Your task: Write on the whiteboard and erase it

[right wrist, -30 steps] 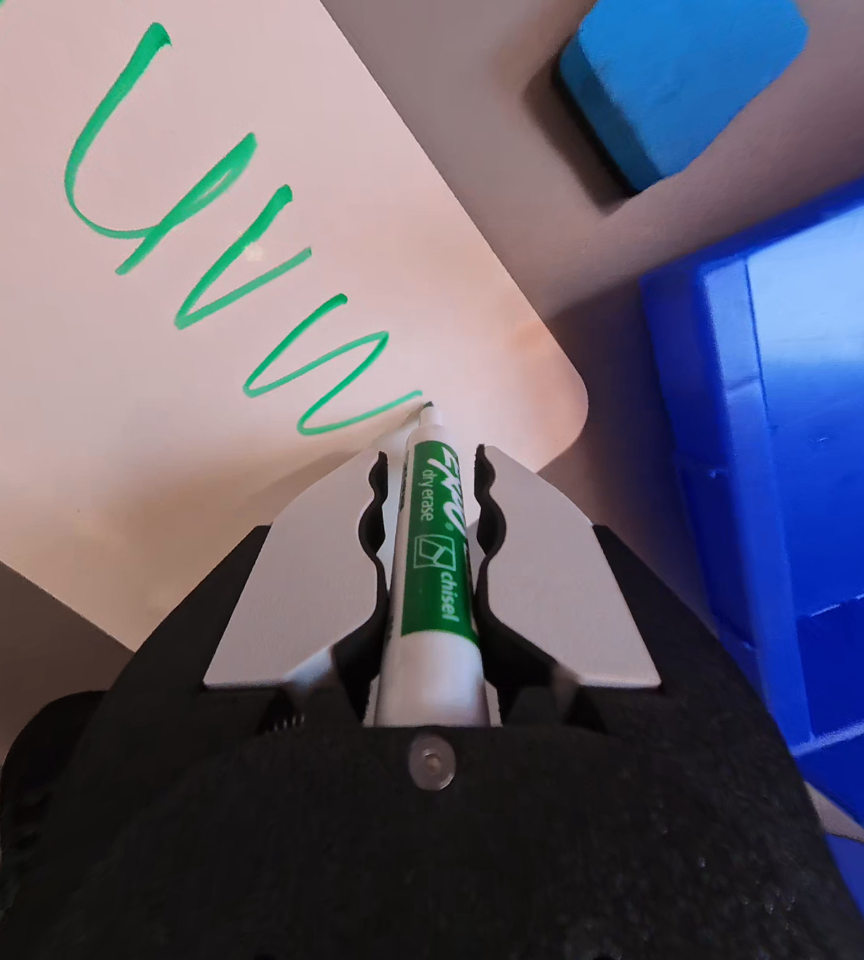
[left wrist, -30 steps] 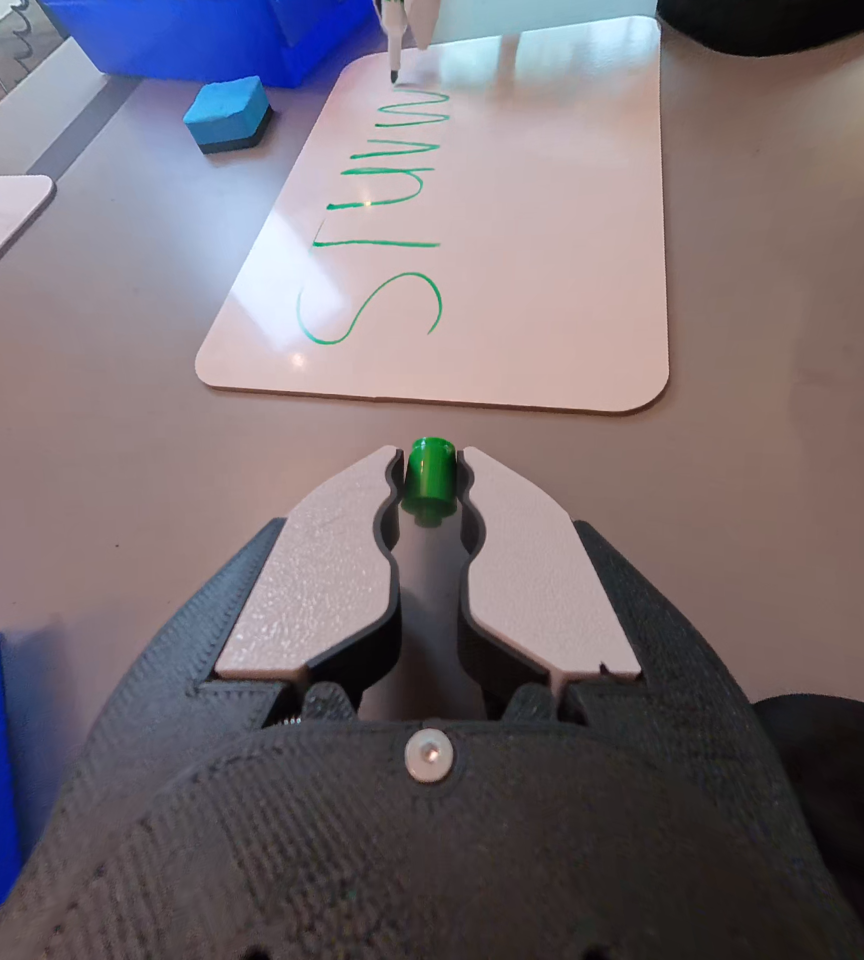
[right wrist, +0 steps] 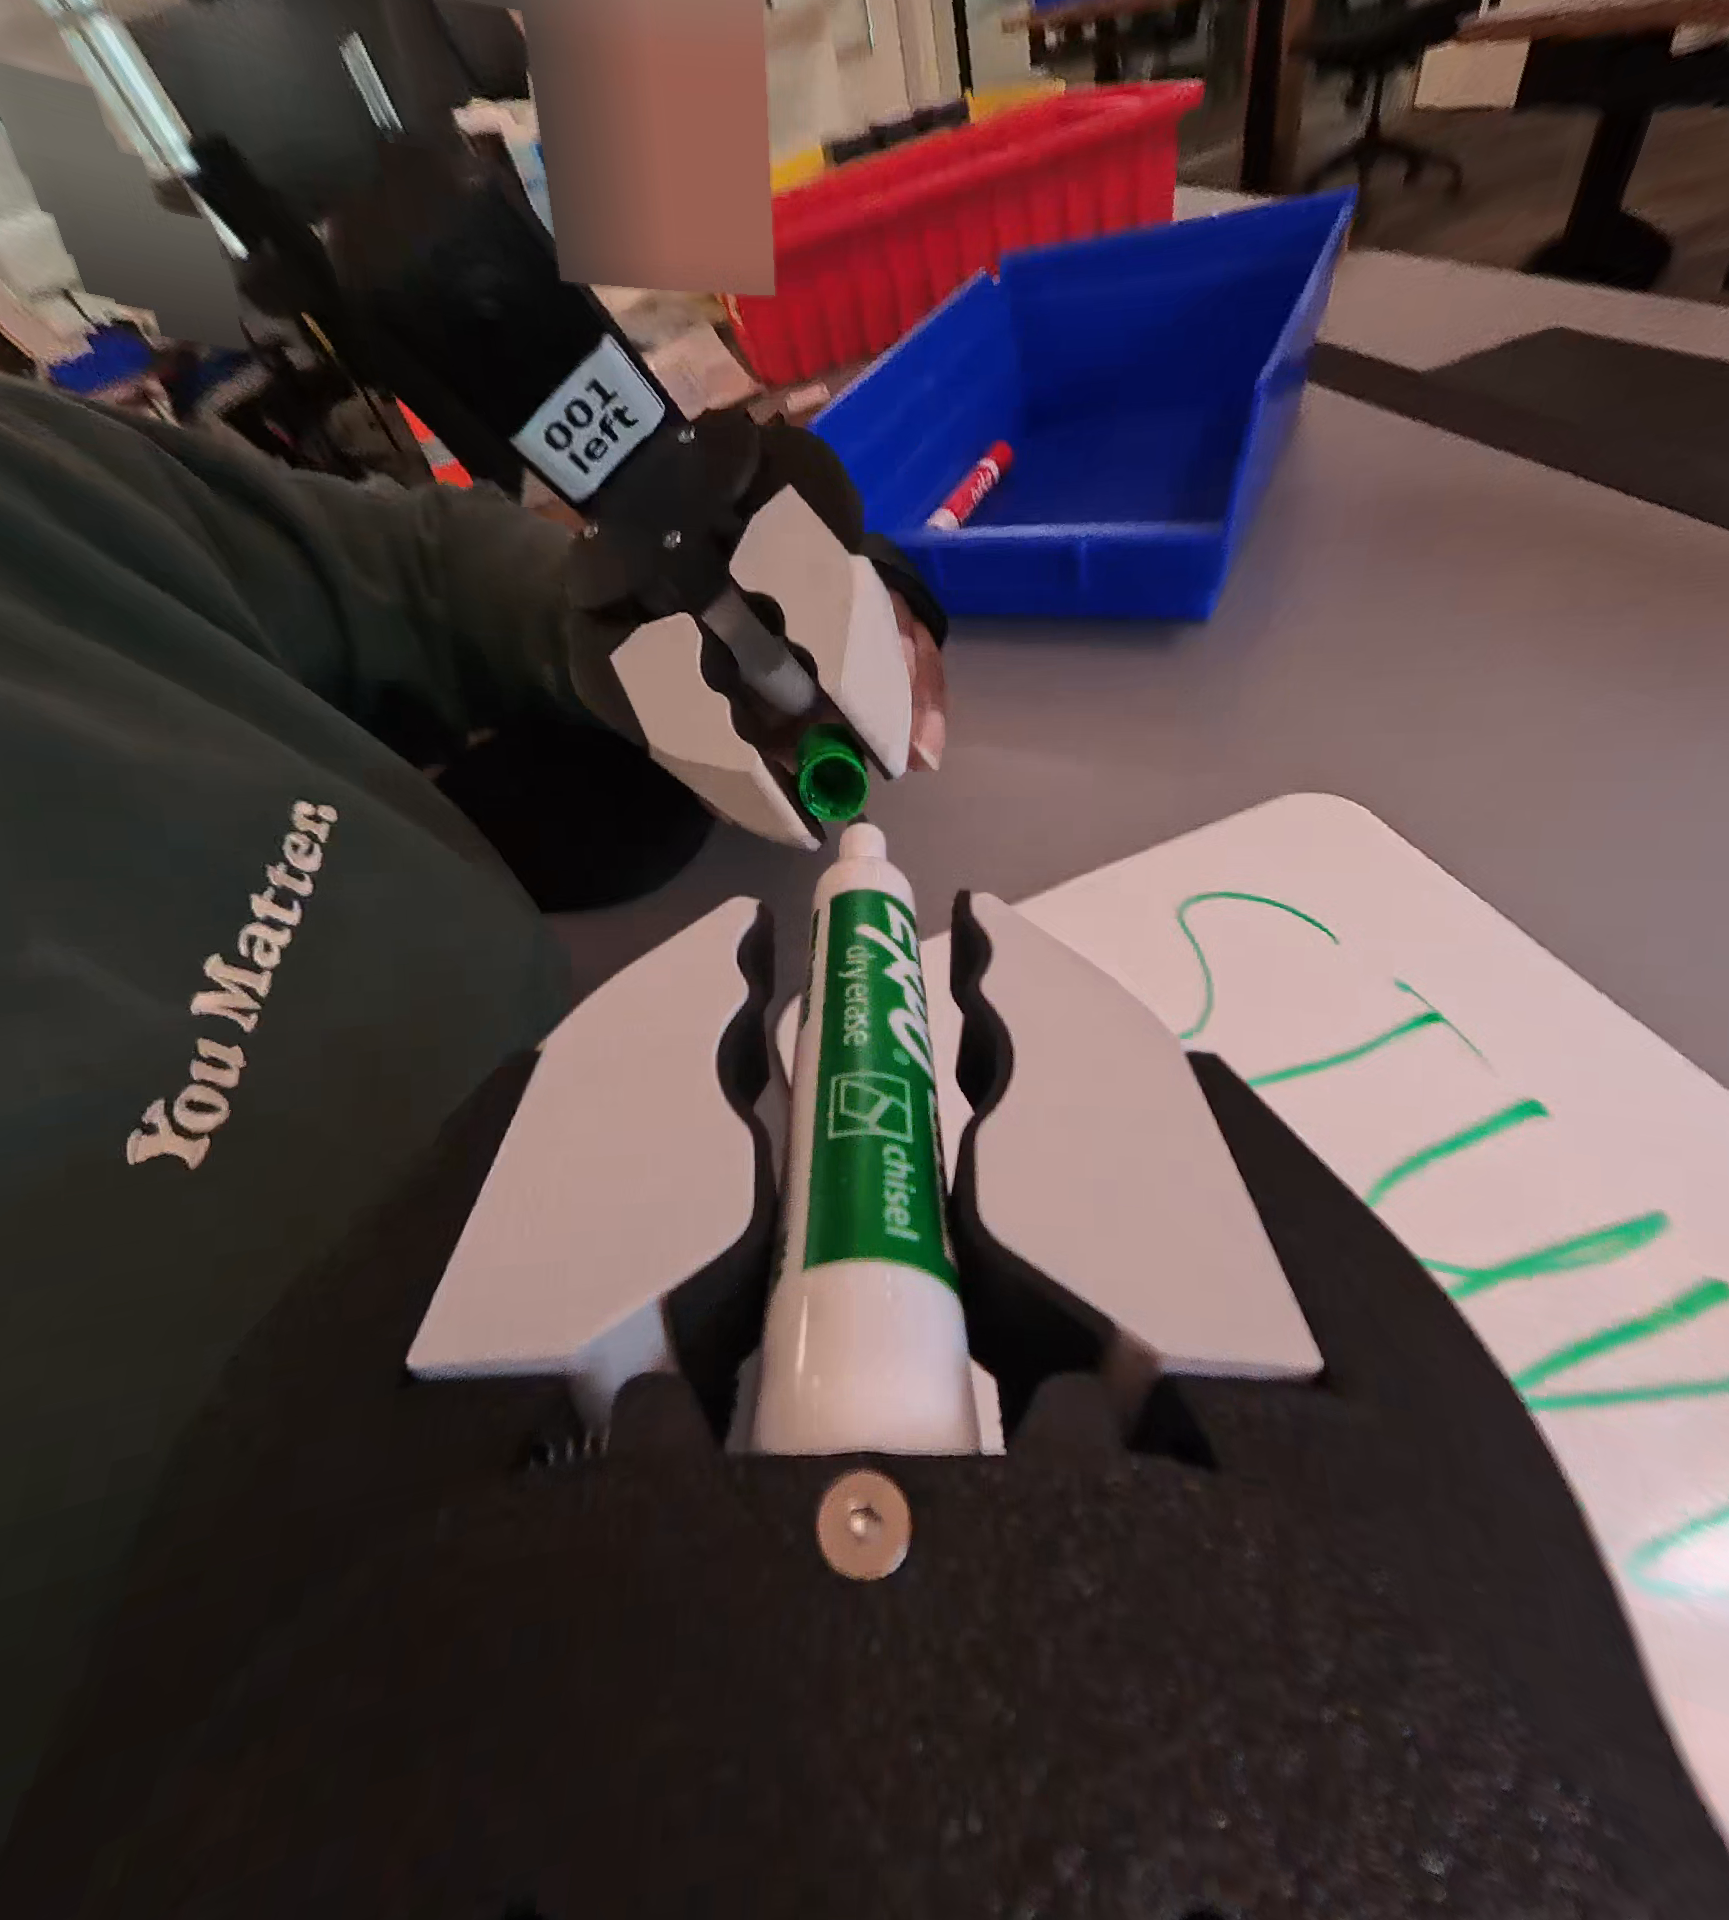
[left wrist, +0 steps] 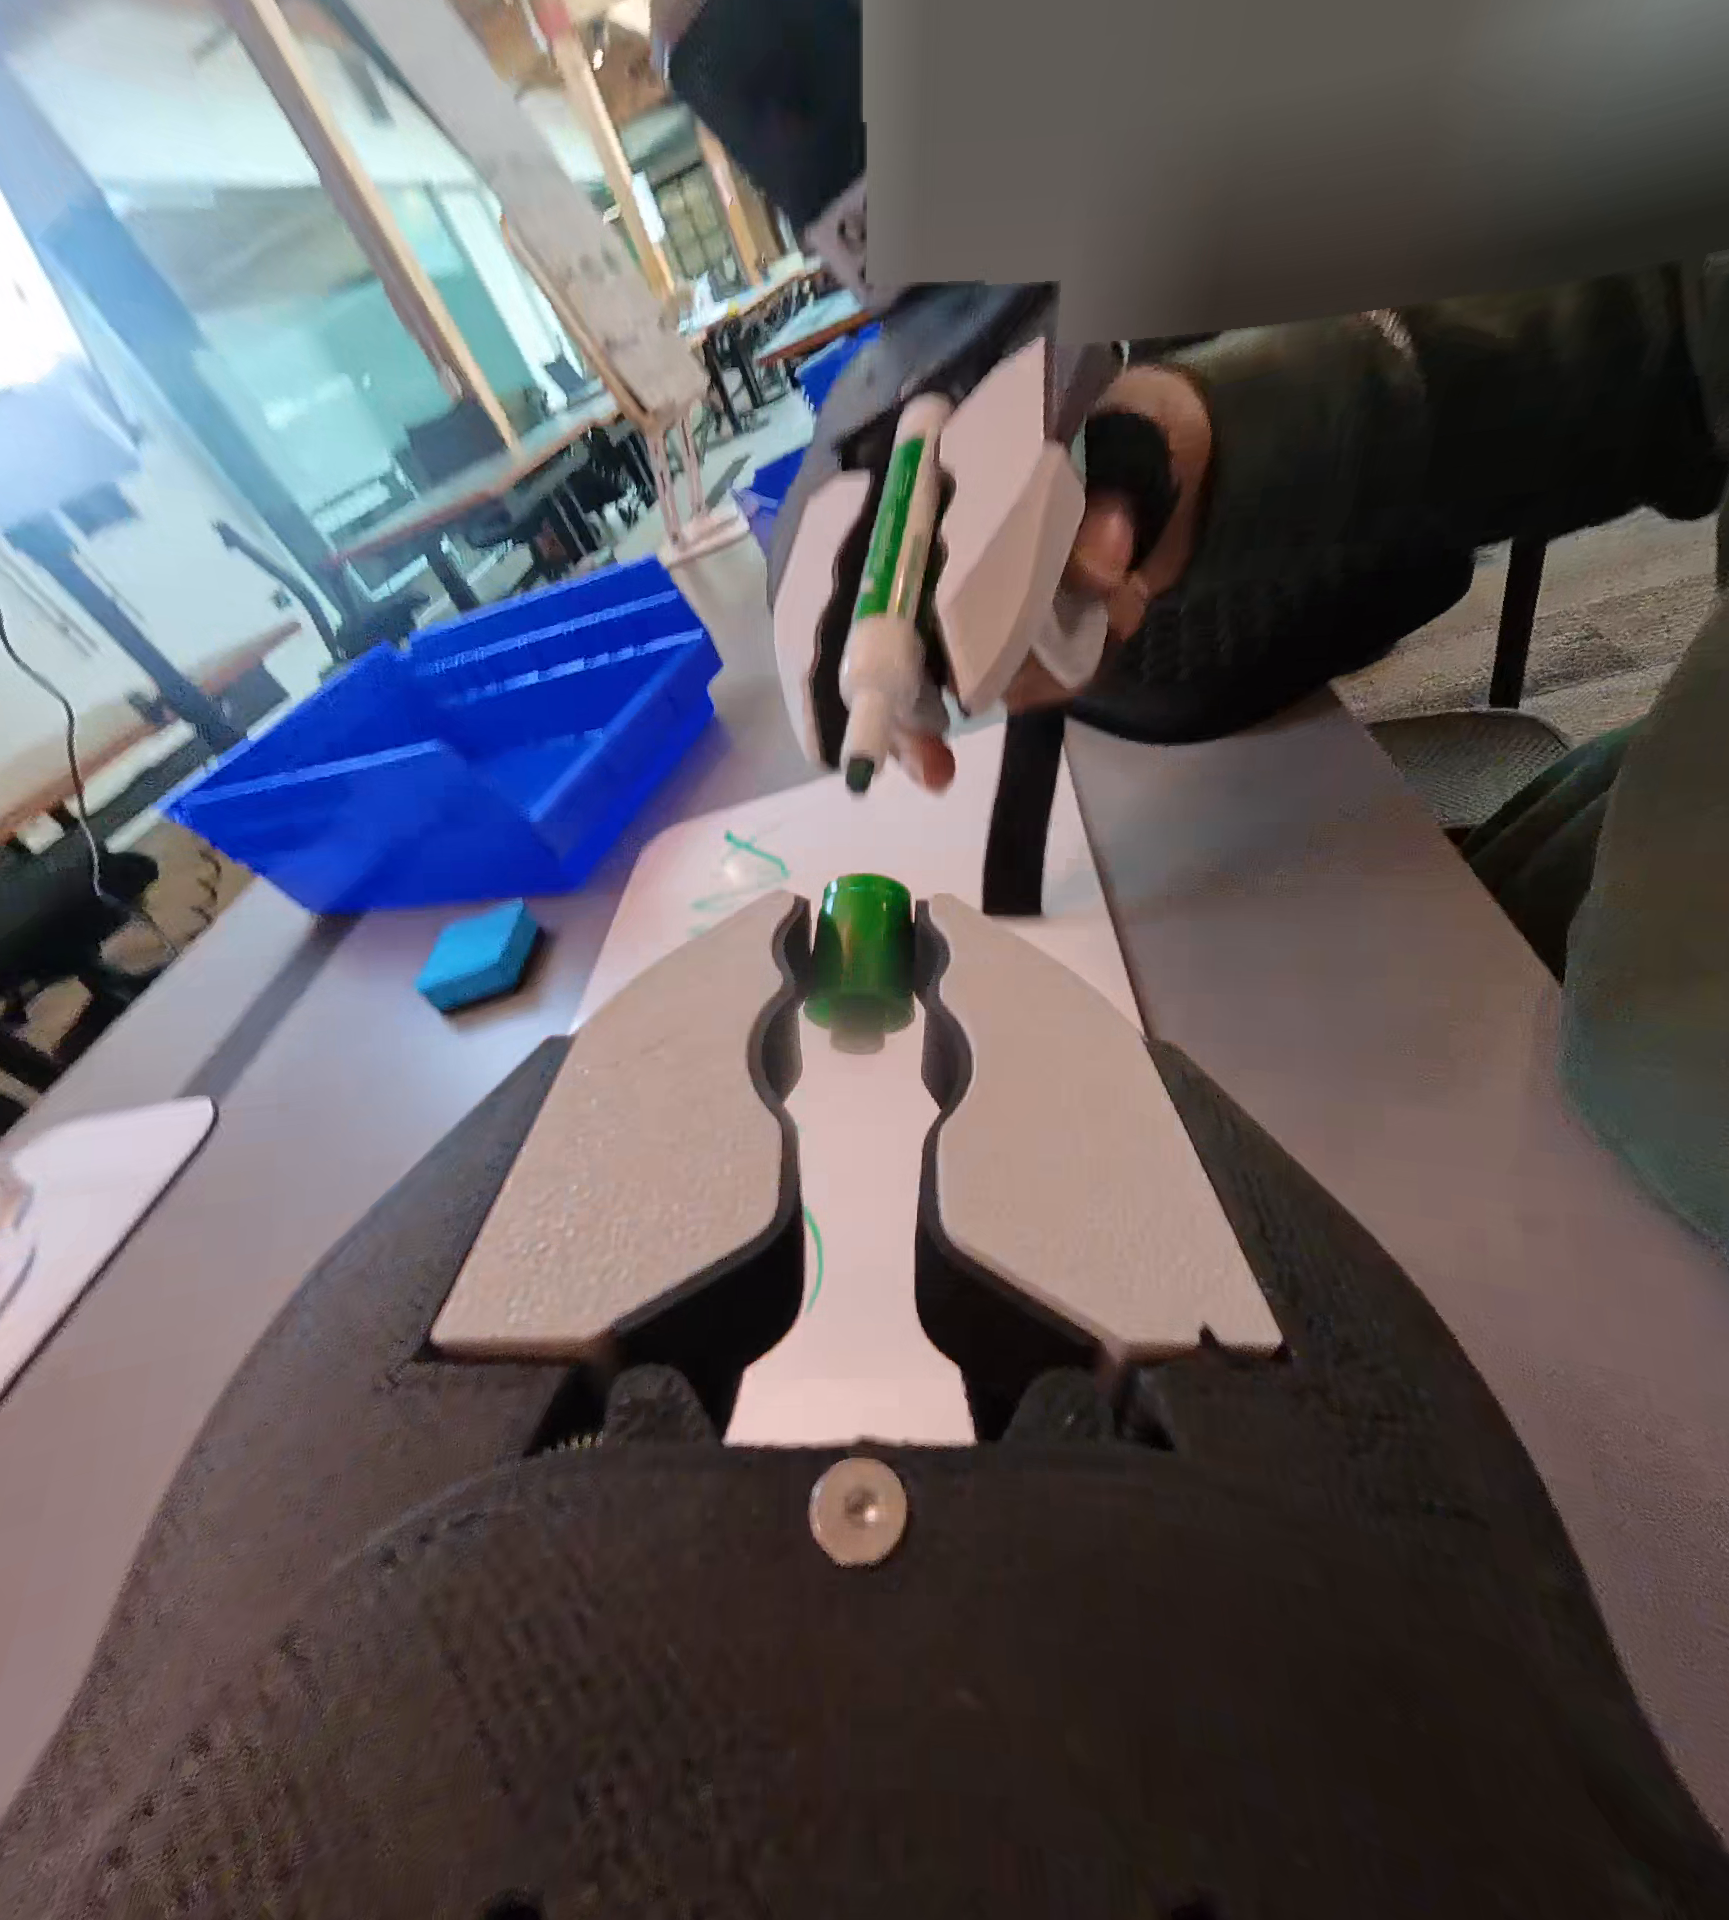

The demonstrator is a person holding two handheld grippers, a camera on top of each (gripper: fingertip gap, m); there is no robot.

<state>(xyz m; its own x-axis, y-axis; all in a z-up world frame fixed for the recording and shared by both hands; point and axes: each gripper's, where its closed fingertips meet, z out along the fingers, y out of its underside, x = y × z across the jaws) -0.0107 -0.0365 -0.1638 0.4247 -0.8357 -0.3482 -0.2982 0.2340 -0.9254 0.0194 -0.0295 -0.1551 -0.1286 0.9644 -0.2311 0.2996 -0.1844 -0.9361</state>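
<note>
My left gripper [left wrist: 861, 914] is shut on the green marker cap [left wrist: 860, 961]; it also shows in the right wrist view [right wrist: 832, 784], open end toward the marker. My right gripper [right wrist: 855, 920] is shut on the green and white marker [right wrist: 870, 1143], lifted off the board, its tip just below the cap's mouth. In the left wrist view the right gripper [left wrist: 881, 717] holds the marker [left wrist: 891, 551] tip down above the cap. The whiteboard [right wrist: 1462, 935] lies on the grey table with green writing [right wrist: 1525, 1236] on it.
A blue eraser [left wrist: 479, 954] lies on the table [left wrist: 1307, 987] left of the board. A blue bin [left wrist: 486, 748] stands behind it; in the right wrist view the bin [right wrist: 1130, 416] holds a red marker [right wrist: 972, 483]. A second board [left wrist: 91, 1174] lies at left. The gap from one gripper's tips to the other's is roughly 4 cm.
The right gripper lifted the marker off the board and swung it toward the left gripper. The left gripper rose with the cap and tilted up to face the marker tip.
</note>
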